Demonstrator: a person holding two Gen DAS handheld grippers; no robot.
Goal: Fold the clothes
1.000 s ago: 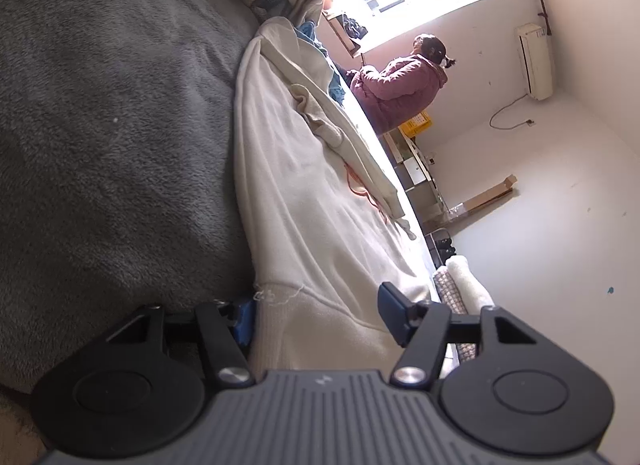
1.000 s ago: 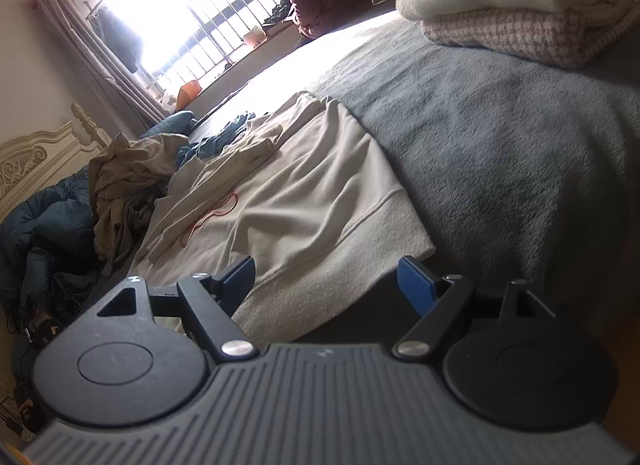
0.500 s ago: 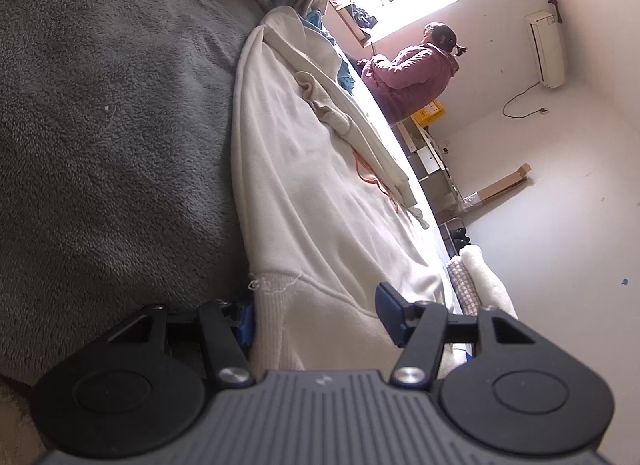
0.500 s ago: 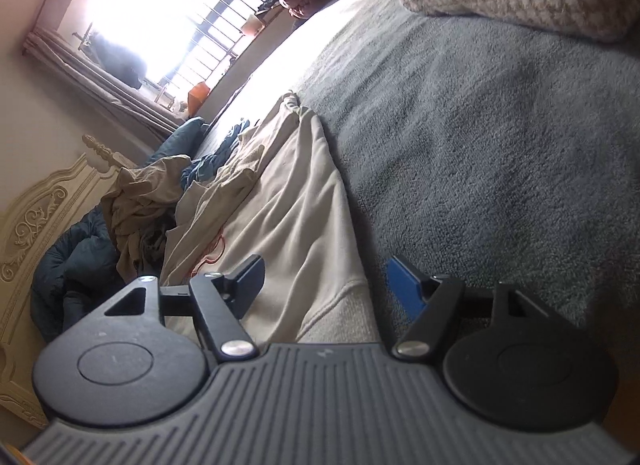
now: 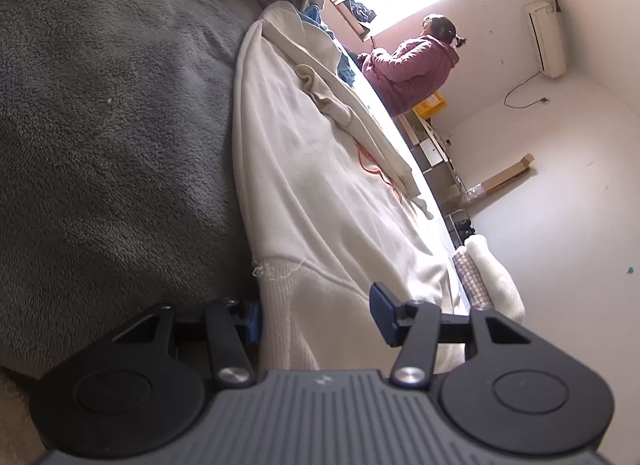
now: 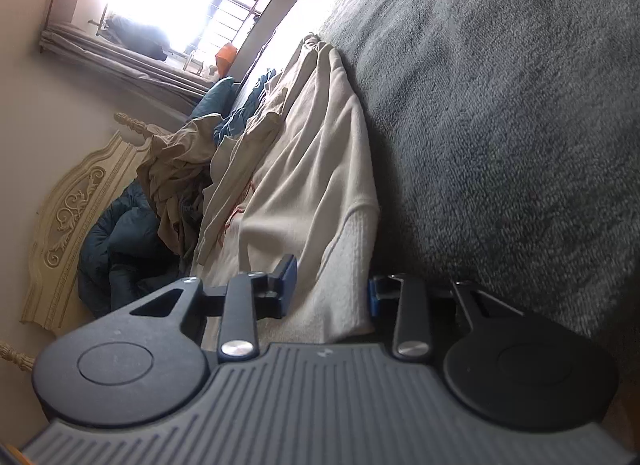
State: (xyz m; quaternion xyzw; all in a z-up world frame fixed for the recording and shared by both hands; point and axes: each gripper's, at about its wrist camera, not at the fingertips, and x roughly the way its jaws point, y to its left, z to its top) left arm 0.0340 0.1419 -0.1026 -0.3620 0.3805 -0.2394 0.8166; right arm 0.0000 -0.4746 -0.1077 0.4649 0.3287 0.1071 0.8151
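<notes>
Straddling the ribbed hem of the cream cotton sweatshirt (image 5: 320,193) at the bottom centre of both frames, my two grippers were placed one at each lower corner, which I judged was the sensible way to lift that edge evenly for a fold. My left gripper (image 5: 316,315) had its jaws closing slowly with the hem between them; the blue pad at lower left lay against the cloth, the one at lower right stood clear, so nothing was pinched yet. My right gripper (image 6: 332,289) had just been closing fast around the opposite corner, and its pads sat close on either side of the ribbing; I could not tell whether they were truly pressing.

The sweatshirt itself lay flat and lengthwise on the grey fleece blanket (image 5: 112,137), running from the grippers up toward the middle of each frame, one sleeve folded across its front.

Only the left view showed the folded white and checked knitwear (image 5: 488,277) at lower right, the cardboard box (image 5: 508,177) on the floor, the wall air conditioner (image 5: 546,39), and a person in a pink jacket (image 5: 412,69) by the window at upper right. Only the right view showed the carved cream headboard (image 6: 68,225) at left, the dark blue quilt (image 6: 120,245), and the heap of tan clothes (image 6: 176,169).
</notes>
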